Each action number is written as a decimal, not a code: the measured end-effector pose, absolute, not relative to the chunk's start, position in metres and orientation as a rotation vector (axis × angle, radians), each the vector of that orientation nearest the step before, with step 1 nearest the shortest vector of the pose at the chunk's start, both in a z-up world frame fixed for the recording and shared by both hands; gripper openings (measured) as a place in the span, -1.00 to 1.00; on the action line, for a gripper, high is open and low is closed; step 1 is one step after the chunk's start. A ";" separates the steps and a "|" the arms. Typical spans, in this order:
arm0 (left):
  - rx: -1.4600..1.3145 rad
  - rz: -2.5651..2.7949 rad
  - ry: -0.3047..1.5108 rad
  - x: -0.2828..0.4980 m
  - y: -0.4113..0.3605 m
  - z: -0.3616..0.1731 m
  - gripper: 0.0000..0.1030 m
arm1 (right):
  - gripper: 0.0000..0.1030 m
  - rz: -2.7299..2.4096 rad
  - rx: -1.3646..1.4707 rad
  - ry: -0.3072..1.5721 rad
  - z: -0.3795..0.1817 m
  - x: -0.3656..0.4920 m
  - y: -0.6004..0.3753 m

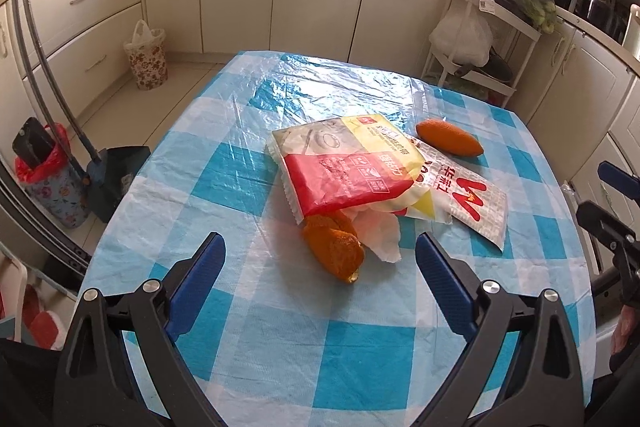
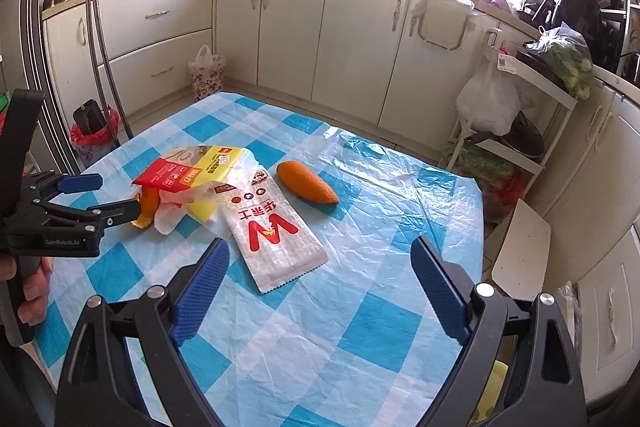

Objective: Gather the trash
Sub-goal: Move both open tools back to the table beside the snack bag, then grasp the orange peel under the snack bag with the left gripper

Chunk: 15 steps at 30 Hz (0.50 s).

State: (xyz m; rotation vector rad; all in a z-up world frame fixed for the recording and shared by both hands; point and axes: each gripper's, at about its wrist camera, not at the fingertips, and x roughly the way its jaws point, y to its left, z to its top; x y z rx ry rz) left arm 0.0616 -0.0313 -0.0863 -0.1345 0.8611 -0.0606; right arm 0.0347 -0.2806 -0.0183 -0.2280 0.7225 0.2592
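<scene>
While both tools hang above the near part of the table, the left gripper has its blue jaws spread wide with nothing between them, and the right gripper also stands wide apart and empty. Just beyond the left gripper lies a curled orange peel, touching a crumpled white tissue on its right. Over both of them rests a red and yellow wrapper, which partly covers a white paper bag with a big red W. In the right wrist view this white paper bag lies just beyond the left finger of the right gripper. A second orange peel lies alone on the far right of the pile, near the bag but not touching it. Everything sits on a blue and white checked tablecloth, under a clear plastic sheet. On the floor at the far left stands a flowered bin with a white liner.
</scene>
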 end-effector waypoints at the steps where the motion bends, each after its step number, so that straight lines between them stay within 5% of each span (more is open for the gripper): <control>1: -0.146 -0.055 0.866 0.064 -0.030 -0.088 0.68 | 0.72 0.256 -0.225 0.723 -0.019 0.035 -0.282; 6: -0.206 -0.040 0.915 0.074 -0.019 -0.102 0.27 | 0.72 0.243 -0.200 0.728 -0.020 0.042 -0.289; 11: -0.215 -0.091 0.927 0.077 -0.019 -0.106 -0.48 | 0.72 0.294 -0.125 0.739 -0.021 0.048 -0.290; 15: -0.192 -0.113 0.922 0.073 -0.021 -0.104 -0.66 | 0.71 0.421 0.049 0.794 -0.026 0.059 -0.291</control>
